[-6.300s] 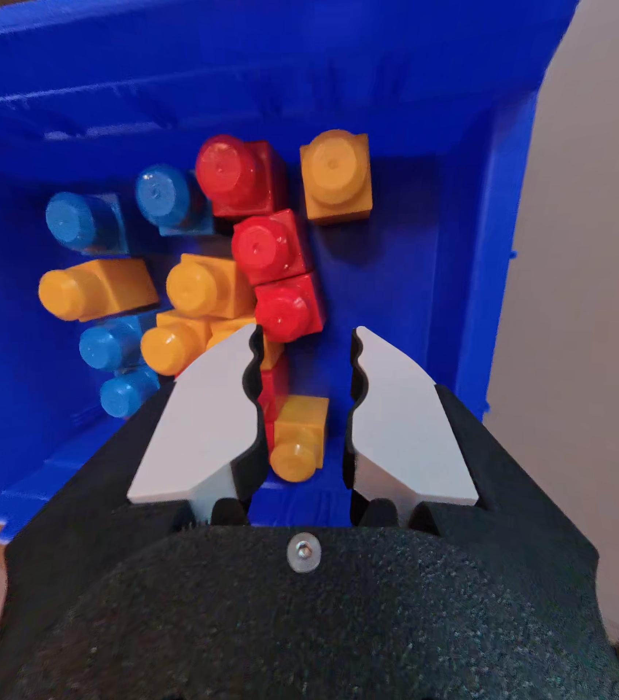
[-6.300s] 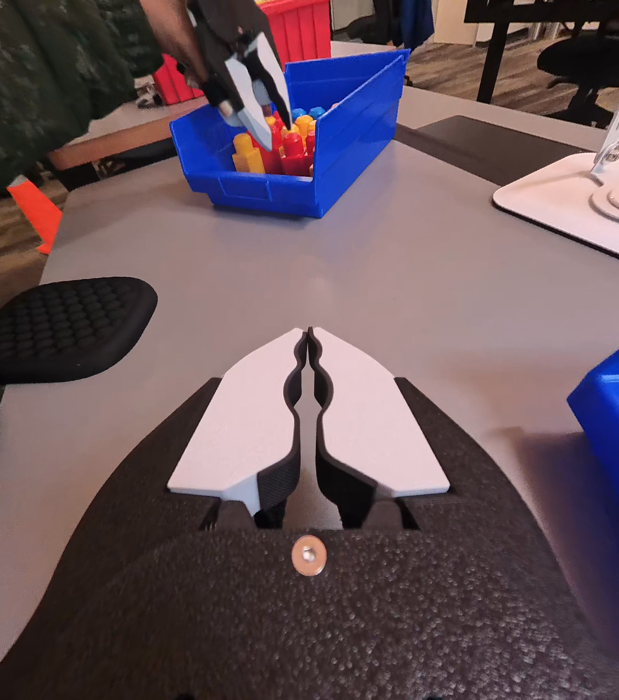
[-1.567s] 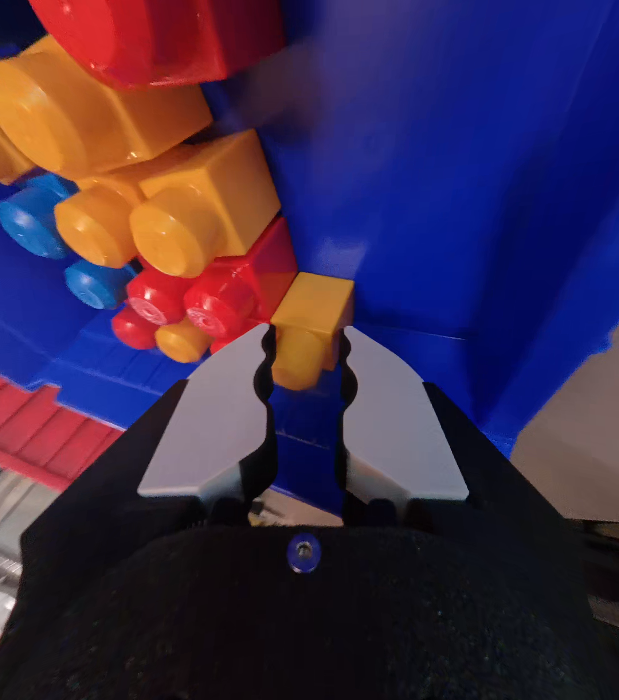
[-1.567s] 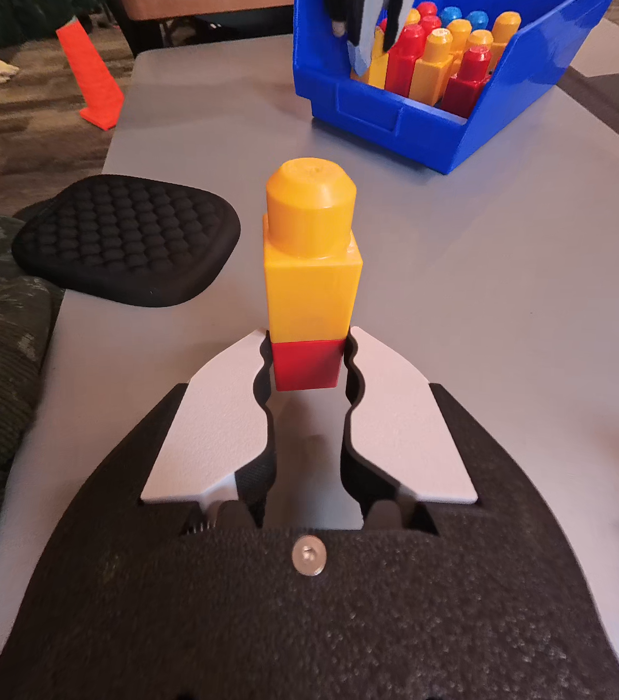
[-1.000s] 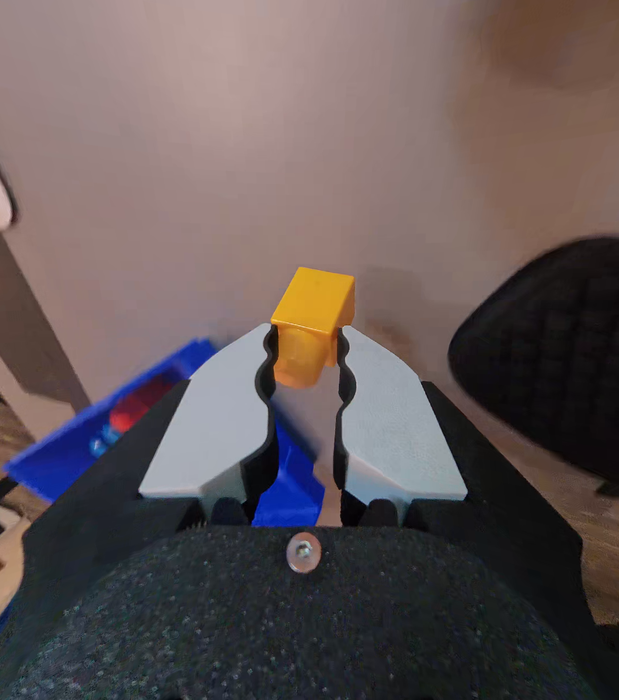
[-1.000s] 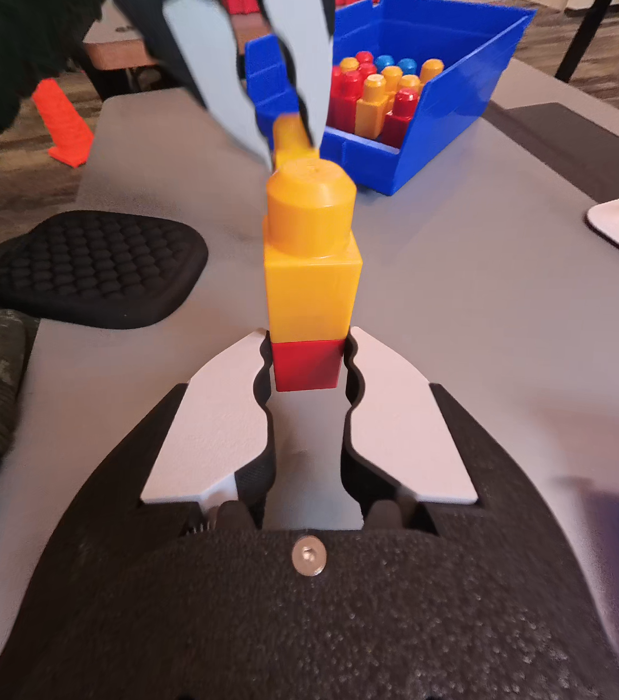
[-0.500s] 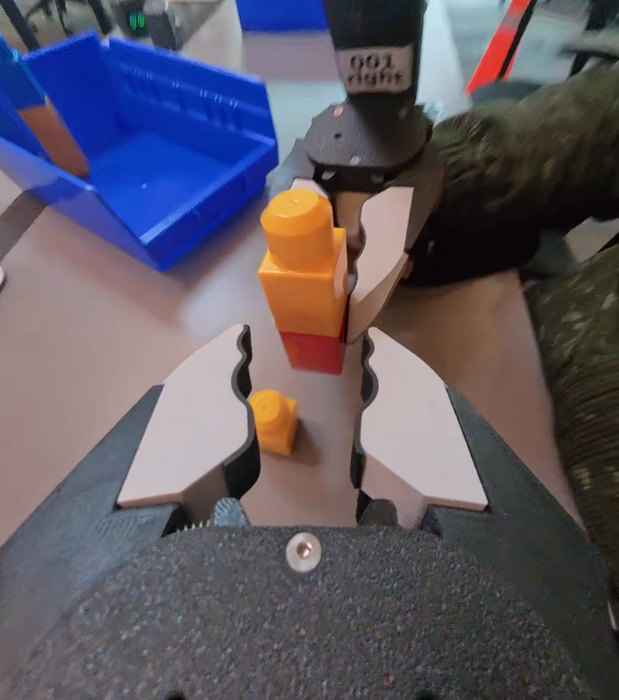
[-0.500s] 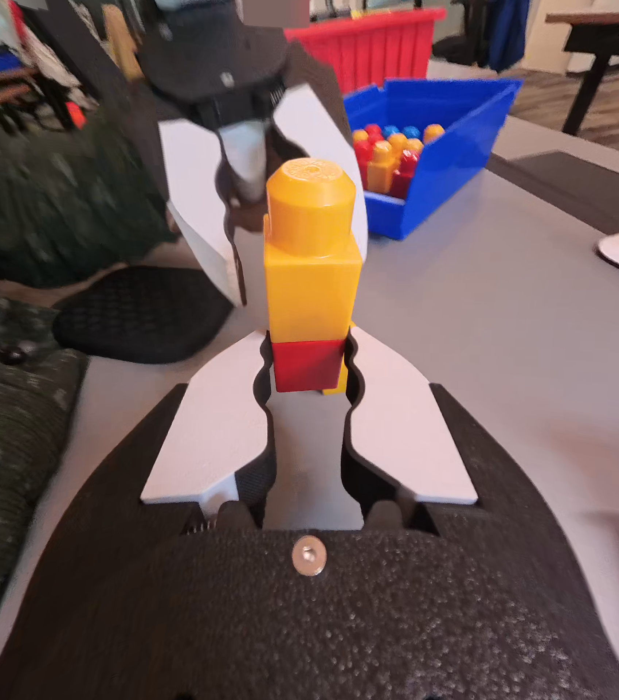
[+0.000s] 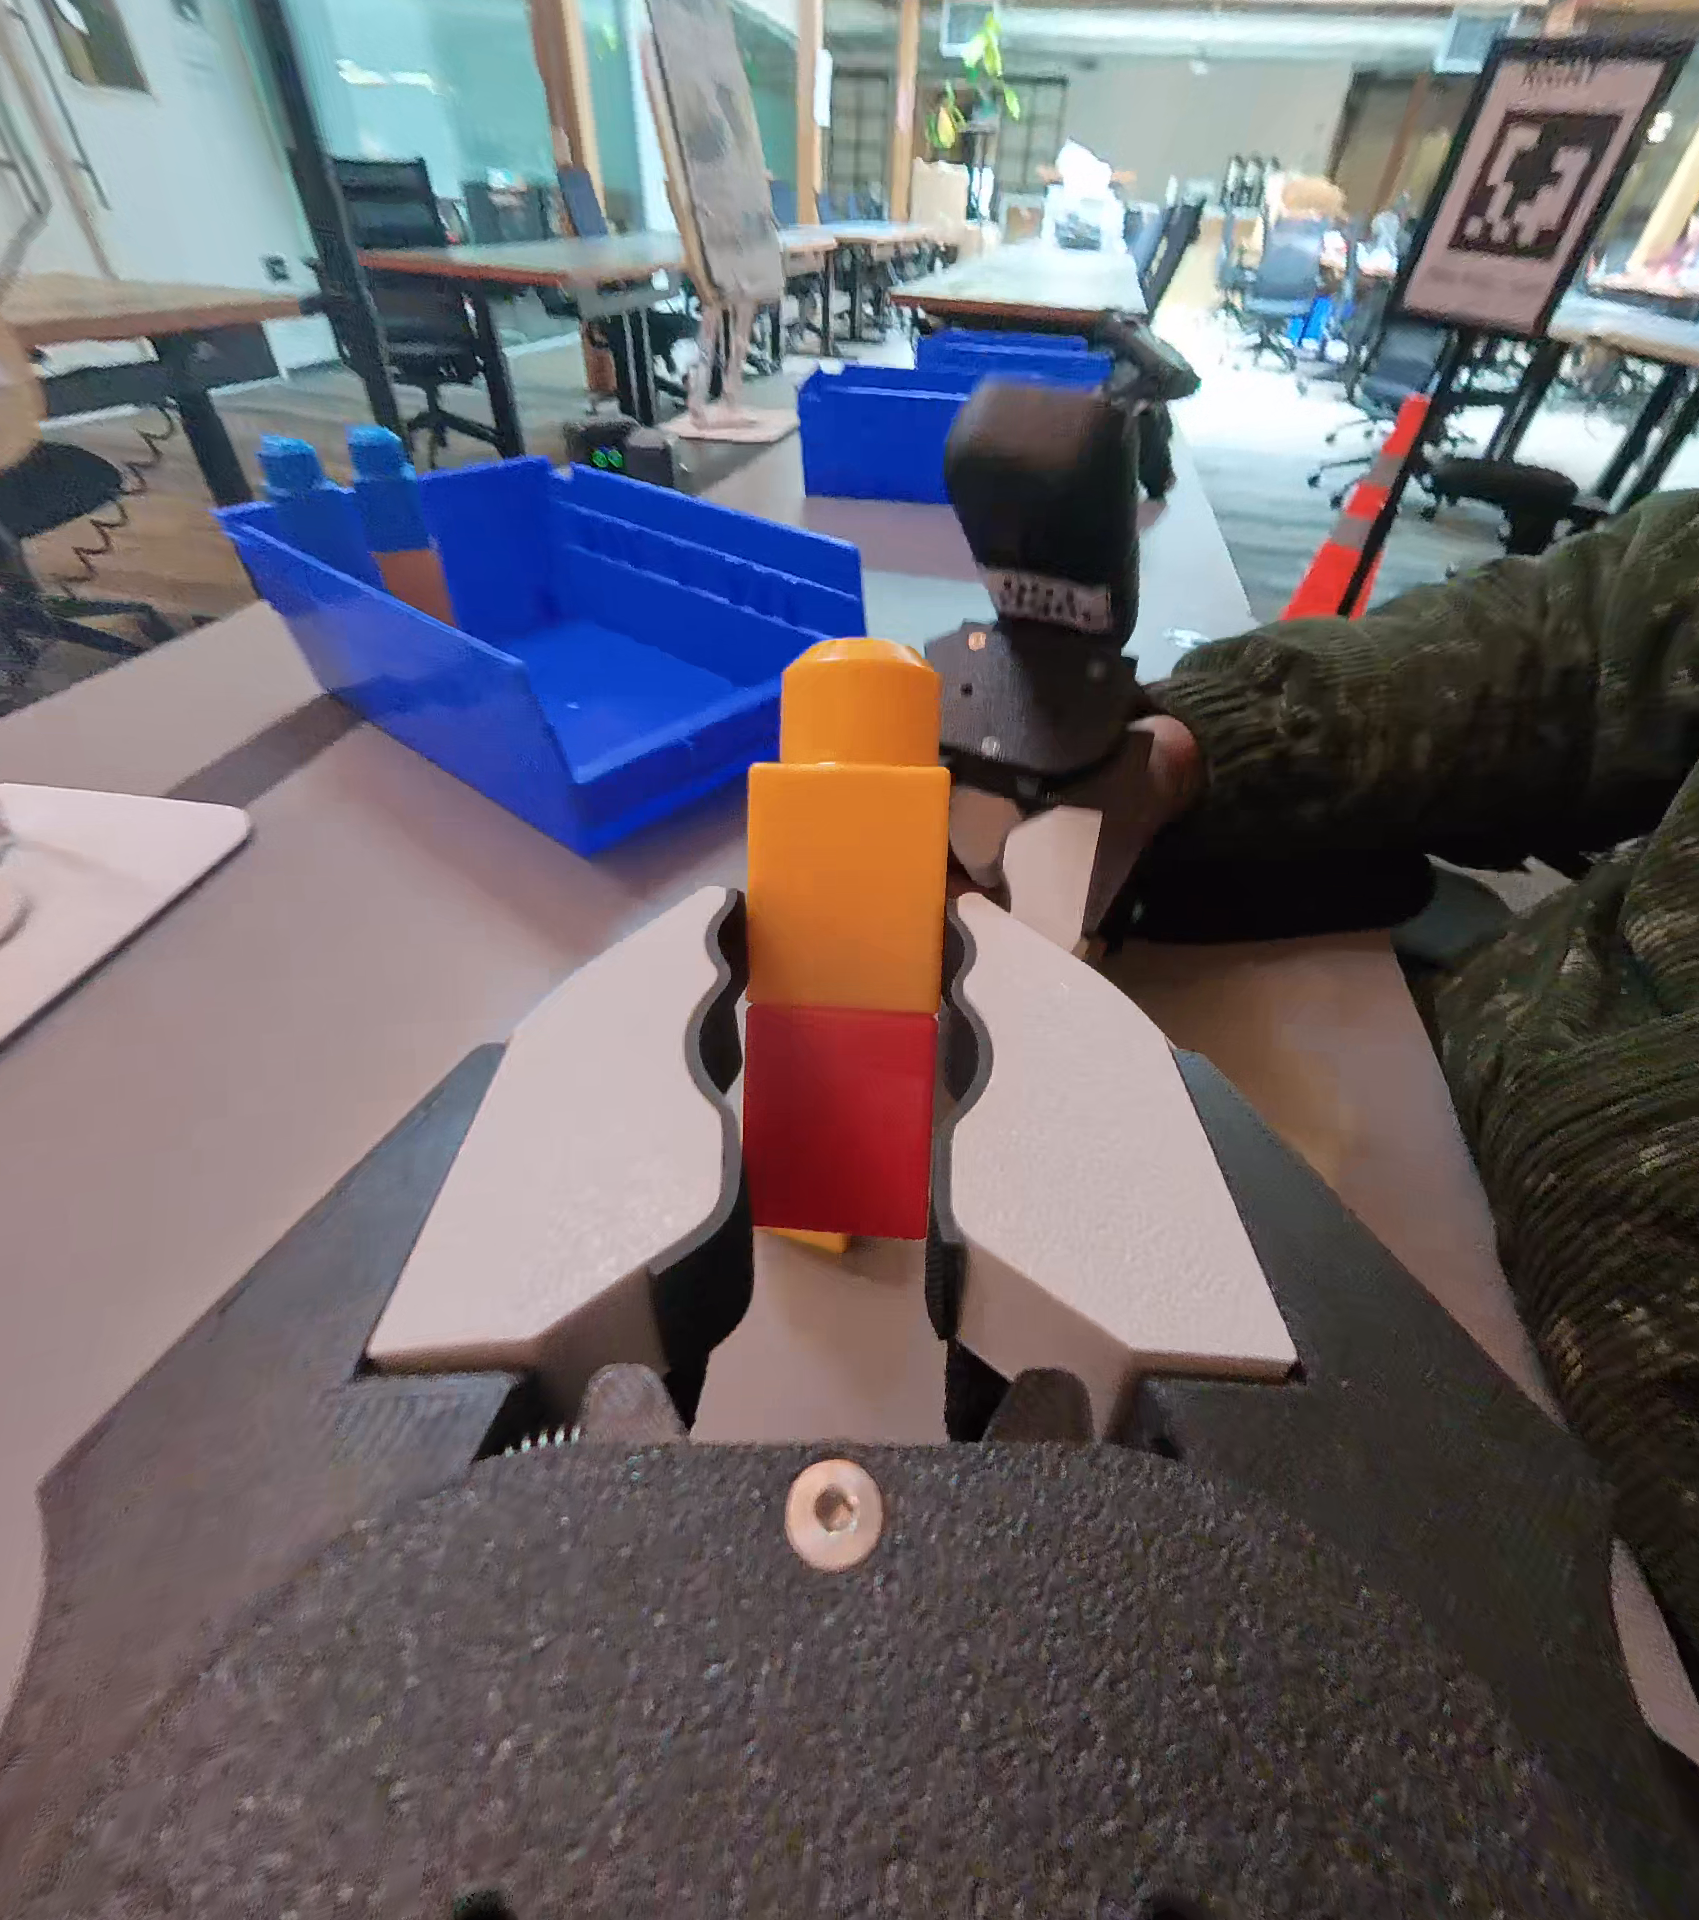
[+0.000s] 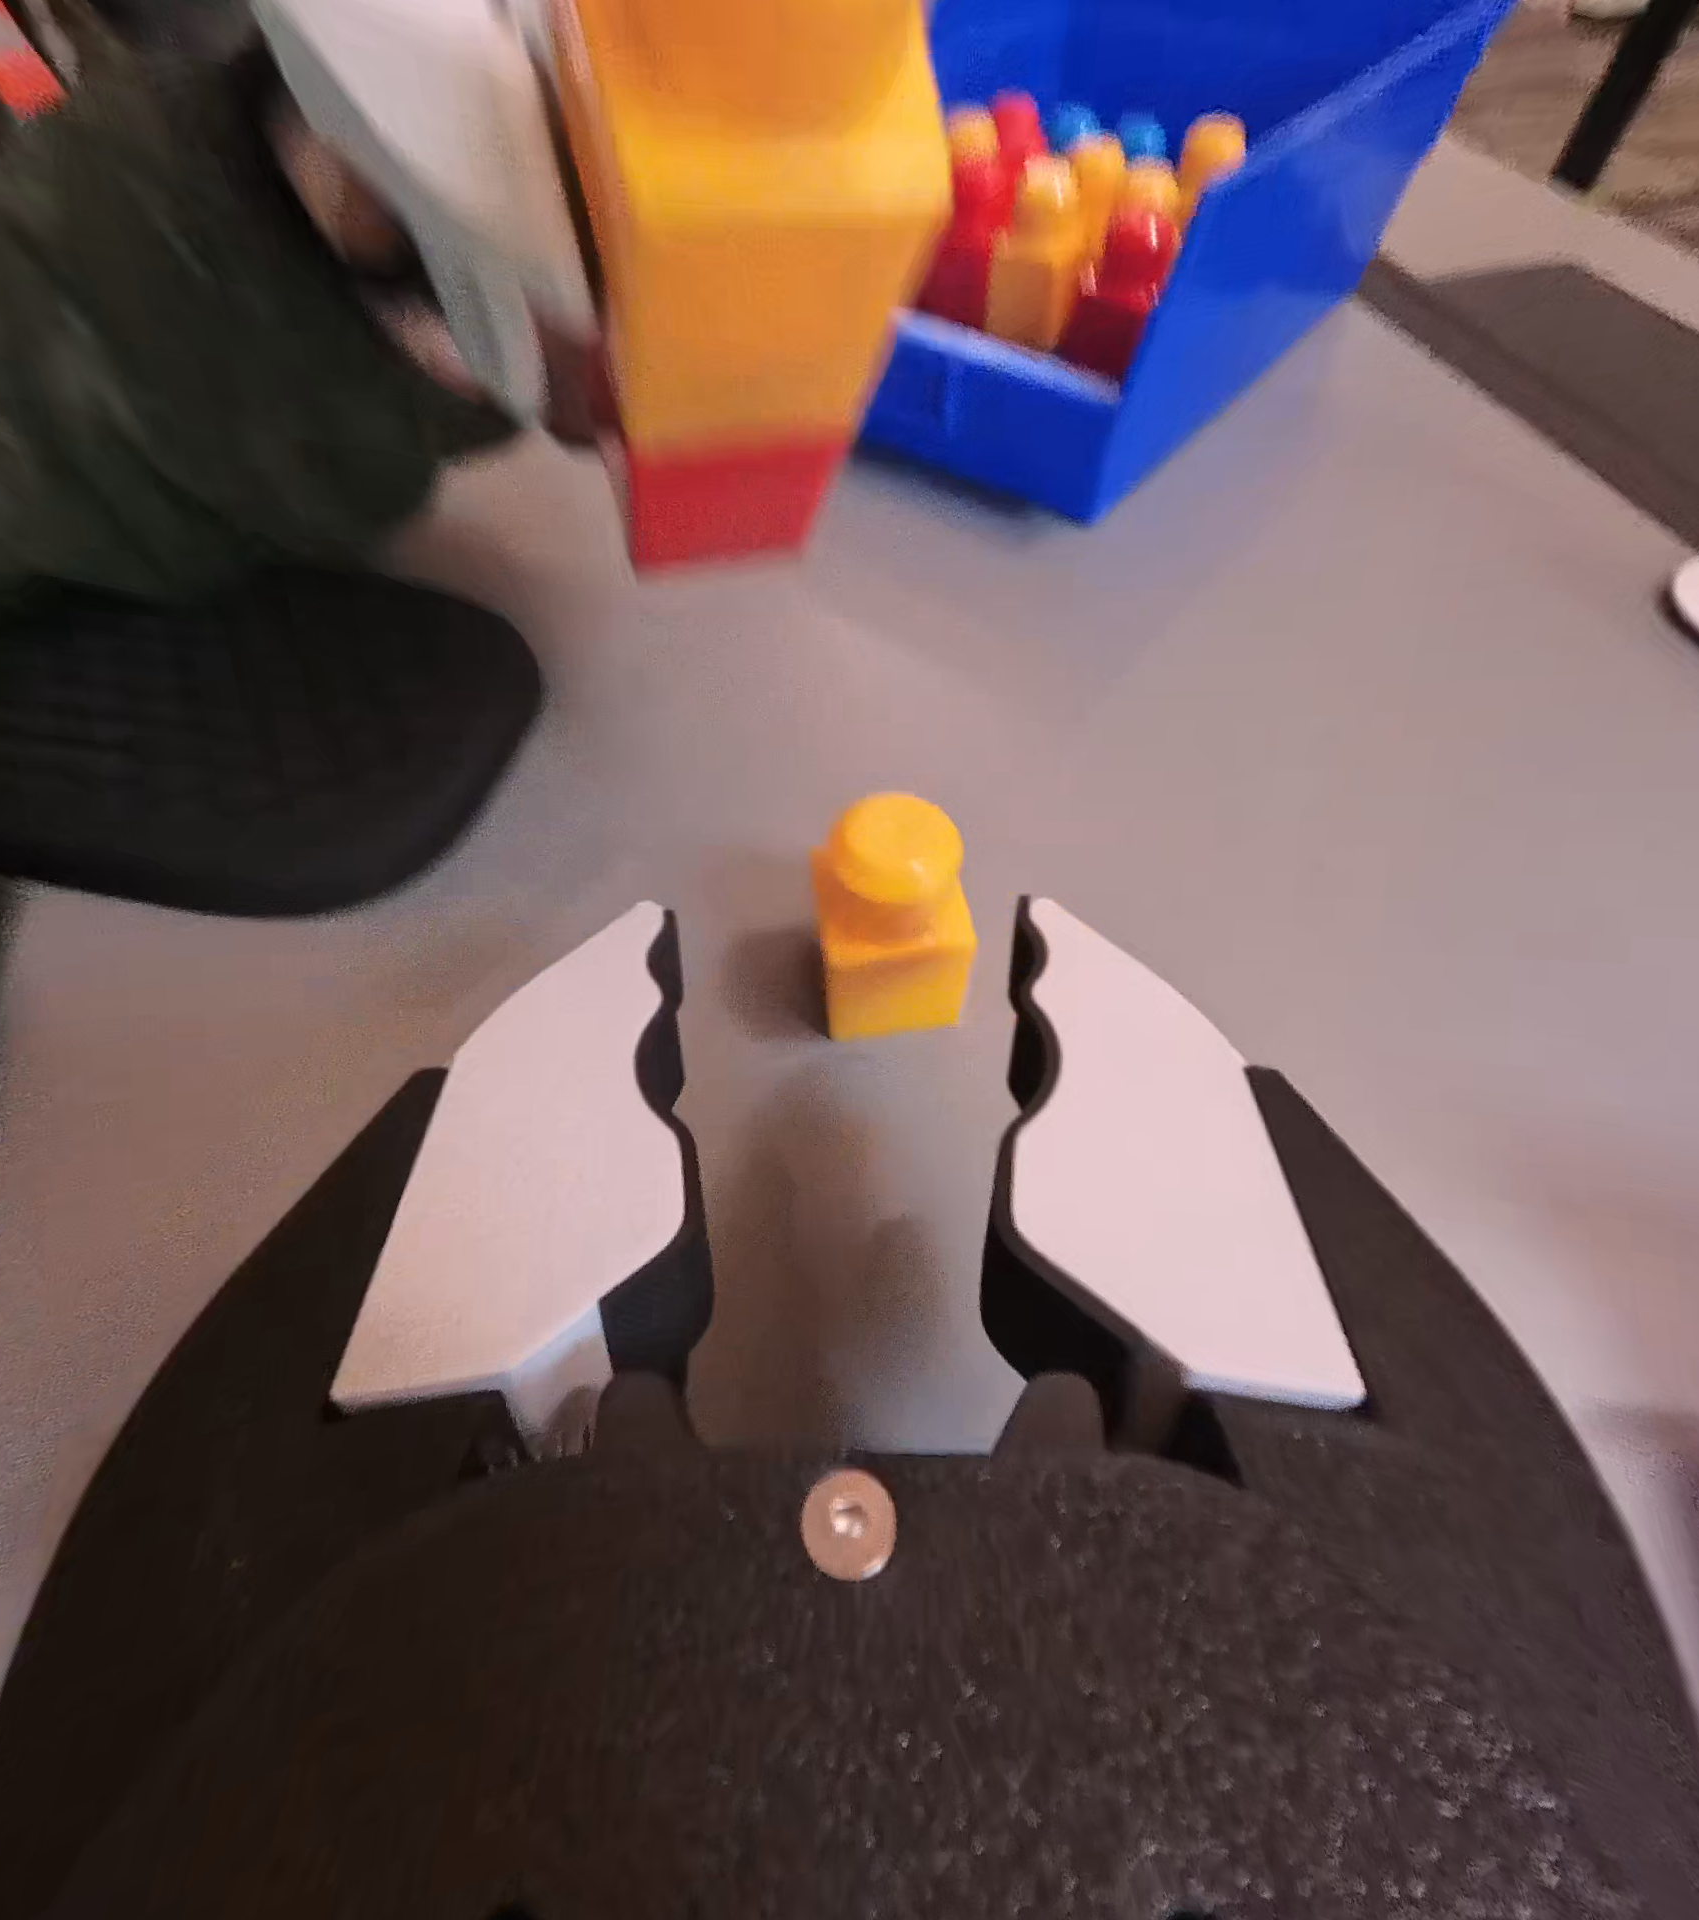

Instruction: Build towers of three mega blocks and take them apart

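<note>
My left gripper [image 9: 845, 914] is shut on a two-block stack, an orange block [image 9: 845, 883] on a red block [image 9: 837, 1127], and holds it upright above the grey table [image 9: 305, 1039]. The stack shows blurred at the top of the right wrist view [image 10: 762, 260]. A loose orange block [image 10: 892, 925] stands upright on the table just beyond my right gripper's fingertips, in line with the gap between them. My right gripper [image 10: 843, 914] is open and empty, low over the table; it also shows behind the stack in the left wrist view [image 9: 1032, 873].
A blue bin [image 10: 1240, 312] with several red, orange and blue blocks stands at the back. Another blue bin [image 9: 616, 644] holds blue-topped towers [image 9: 346, 520] at its far corner. A black pad [image 10: 201, 727] lies left. A white lamp base [image 9: 45, 862] sits on the table. A sleeve [image 9: 1551, 779] is at the right. The tips of one gripper are about 10 cm away from the tips of the other.
My right gripper let go of the orange-on-red stack, opened and dropped toward the loose orange block. My left gripper closed on the stack and now holds it off the table.
</note>
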A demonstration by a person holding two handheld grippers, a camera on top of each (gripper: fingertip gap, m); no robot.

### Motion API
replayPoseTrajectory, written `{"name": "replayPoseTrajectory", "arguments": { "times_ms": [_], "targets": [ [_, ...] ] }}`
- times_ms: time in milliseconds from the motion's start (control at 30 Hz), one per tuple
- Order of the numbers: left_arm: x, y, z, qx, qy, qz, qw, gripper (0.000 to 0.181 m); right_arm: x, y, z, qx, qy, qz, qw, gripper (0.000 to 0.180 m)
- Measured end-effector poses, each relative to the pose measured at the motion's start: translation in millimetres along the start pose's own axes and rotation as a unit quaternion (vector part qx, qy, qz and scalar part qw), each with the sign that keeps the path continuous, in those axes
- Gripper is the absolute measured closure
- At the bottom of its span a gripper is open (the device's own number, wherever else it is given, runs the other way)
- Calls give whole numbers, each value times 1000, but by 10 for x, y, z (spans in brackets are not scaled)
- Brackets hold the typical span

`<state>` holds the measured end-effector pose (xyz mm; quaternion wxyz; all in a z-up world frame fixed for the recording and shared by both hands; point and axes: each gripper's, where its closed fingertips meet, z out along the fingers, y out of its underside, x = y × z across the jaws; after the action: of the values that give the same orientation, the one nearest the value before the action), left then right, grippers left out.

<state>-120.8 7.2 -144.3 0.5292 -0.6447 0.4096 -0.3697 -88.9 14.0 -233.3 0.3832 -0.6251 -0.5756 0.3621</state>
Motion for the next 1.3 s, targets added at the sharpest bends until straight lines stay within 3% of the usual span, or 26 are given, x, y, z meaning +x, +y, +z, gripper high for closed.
{"name": "replayPoseTrajectory", "arguments": {
  "times_ms": [67,133,200,233,367,467,533,700,1300],
  "targets": [
    [-95,2,-111,6,-13,4,1000,145,69,150,145,-50,1,-4,999,108],
    [-156,56,-164,6,-16,2,1000,145,95,207,296,-77,-4,-3,997,109],
    [-229,166,-171,-9,-23,-6,1000,145,110,261,388,-113,-4,-20,993,142],
    [-266,223,-165,-20,-29,-10,999,145,107,198,389,-103,-5,-33,994,142],
    [-286,336,-94,-42,-25,-34,998,145,191,-457,8,72,-2,4,997,143],
    [-172,414,31,-66,0,-39,997,145,259,-914,-453,223,-11,51,973,143],
    [-64,448,120,-78,20,-39,996,145,214,-1040,-610,269,-40,71,960,143],
    [63,400,185,-75,42,-42,995,145,8,-792,-332,198,-81,64,975,143],
    [179,352,172,-60,69,-63,994,146,-124,-673,-323,186,-153,95,966,143]
  ]
}}
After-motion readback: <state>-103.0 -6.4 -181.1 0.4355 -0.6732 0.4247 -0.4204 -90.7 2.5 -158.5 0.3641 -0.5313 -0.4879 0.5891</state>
